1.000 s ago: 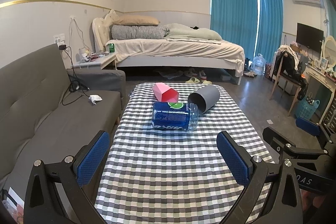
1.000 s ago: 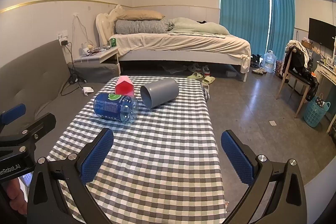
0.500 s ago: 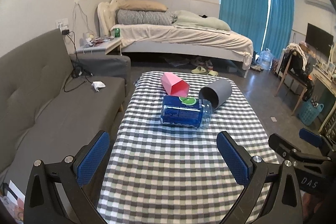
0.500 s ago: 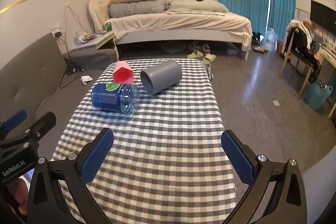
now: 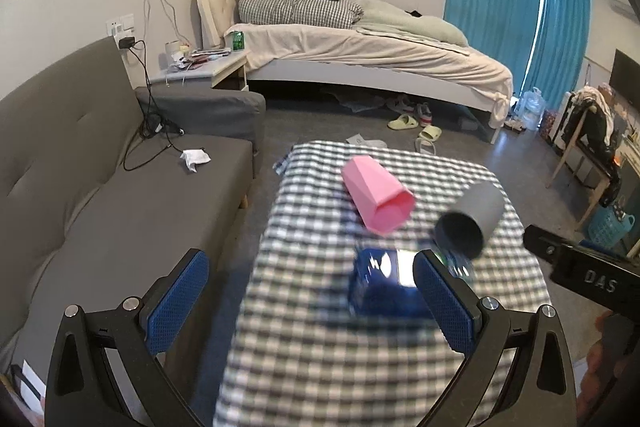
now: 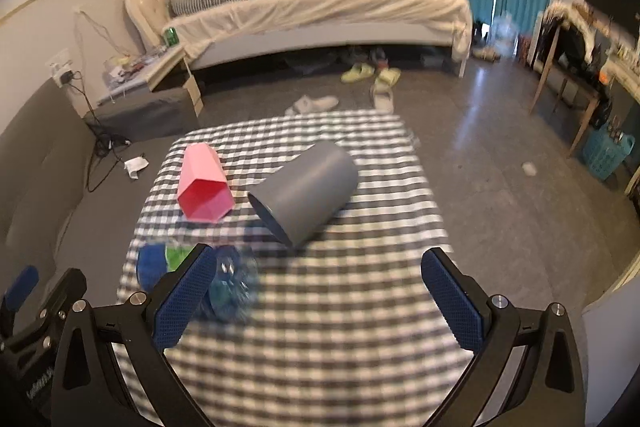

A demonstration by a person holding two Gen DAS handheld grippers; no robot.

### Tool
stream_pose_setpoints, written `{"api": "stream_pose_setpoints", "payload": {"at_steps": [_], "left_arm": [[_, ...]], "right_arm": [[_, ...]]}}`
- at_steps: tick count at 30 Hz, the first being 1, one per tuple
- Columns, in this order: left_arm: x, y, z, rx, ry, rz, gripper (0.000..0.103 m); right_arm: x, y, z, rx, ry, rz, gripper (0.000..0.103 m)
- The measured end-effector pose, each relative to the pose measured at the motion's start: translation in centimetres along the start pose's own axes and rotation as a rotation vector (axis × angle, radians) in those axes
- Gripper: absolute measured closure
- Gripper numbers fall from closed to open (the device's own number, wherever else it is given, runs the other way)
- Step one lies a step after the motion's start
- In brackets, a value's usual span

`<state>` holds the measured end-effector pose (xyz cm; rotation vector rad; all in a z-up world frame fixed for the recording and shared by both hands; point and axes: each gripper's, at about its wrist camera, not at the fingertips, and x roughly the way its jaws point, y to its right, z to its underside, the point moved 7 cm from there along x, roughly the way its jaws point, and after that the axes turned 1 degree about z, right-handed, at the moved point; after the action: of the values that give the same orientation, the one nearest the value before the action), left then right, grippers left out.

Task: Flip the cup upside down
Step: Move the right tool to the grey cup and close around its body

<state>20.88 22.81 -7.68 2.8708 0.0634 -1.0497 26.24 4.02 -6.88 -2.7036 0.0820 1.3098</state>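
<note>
A grey cup [image 6: 308, 193] lies on its side on the checked table [image 6: 320, 327], mouth toward me; it also shows in the left wrist view [image 5: 470, 221]. A pink faceted cup [image 6: 204, 185] lies on its side to its left, also in the left wrist view [image 5: 378, 199]. A blue clear bottle [image 5: 384, 287] lies in front of them, in the right wrist view [image 6: 192, 277] too. My left gripper [image 5: 312, 301] is open and empty above the table's near left. My right gripper [image 6: 316, 297] is open and empty, just short of the grey cup.
A grey sofa [image 5: 100, 195] runs along the table's left side. A bed [image 5: 360, 55] stands beyond the table with slippers [image 6: 368, 73] on the floor. A chair and blue basket [image 6: 608, 153] are at the right. The right gripper's body [image 5: 580, 275] shows at right.
Both grippers have moved forward and tilted down toward the cups and bottle, which now look larger and nearer. Both stay open. The cups and bottle have not moved.
</note>
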Motion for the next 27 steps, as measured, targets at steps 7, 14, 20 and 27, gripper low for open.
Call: {"api": "stream_pose_setpoints", "payload": {"at_steps": [7, 14, 20, 27], "left_arm": [[5.6, -0.9, -2.4, 0.003, -0.037, -0.025, 0.000], [7.9, -0.6, -1.9, -0.014, -0.073, -0.005, 0.000], [8.2, 0.1, -0.6, -0.004, -0.105, 0.003, 0.000], [5.9, 0.6, -0.5, -0.005, -0.087, 0.007, 0.000]], "right_arm": [[6.8, -1.6, -3.0, 0.057, -0.073, 0.039, 0.000], [11.2, -1.4, -3.5, 0.135, -0.131, 0.068, 0.000], [11.9, -0.4, -2.8, 0.166, -0.153, 0.036, 0.012], [9.6, 0.6, -1.7, 0.131, -0.172, -0.061, 0.032]]}}
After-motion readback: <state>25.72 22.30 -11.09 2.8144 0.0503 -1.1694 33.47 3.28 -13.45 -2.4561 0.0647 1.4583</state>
